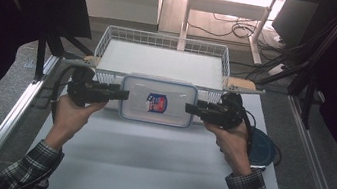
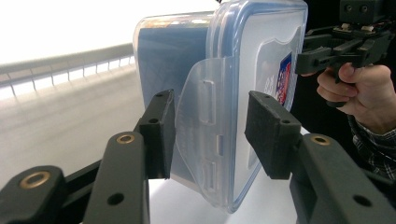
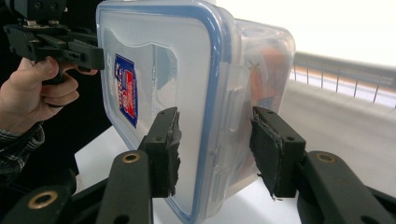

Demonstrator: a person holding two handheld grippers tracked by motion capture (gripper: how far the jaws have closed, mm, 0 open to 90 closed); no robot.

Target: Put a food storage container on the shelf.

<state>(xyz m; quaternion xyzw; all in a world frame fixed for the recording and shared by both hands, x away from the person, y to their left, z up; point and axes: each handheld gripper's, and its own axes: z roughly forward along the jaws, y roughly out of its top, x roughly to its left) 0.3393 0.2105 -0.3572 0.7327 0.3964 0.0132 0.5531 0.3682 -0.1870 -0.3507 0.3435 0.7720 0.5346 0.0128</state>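
A clear plastic container (image 1: 157, 102) with a blue-rimmed lid and a red and blue label hangs above the white table, just in front of the wire basket. My left gripper (image 1: 123, 95) clamps its left end and my right gripper (image 1: 189, 109) its right end. In the left gripper view the pads (image 2: 161, 135) sit either side of the container (image 2: 224, 93) at its side latch flap. In the right gripper view the pads (image 3: 273, 149) press on the lid and body of the container (image 3: 187, 70). Each gripper view also shows the other hand and gripper beyond the box.
A white wire basket (image 1: 164, 41) with wooden handles stands at the back of the white table (image 1: 145, 167). A dark blue round object (image 1: 263, 148) lies at the table's right edge under the right hand. Black frame legs and cables stand beyond.
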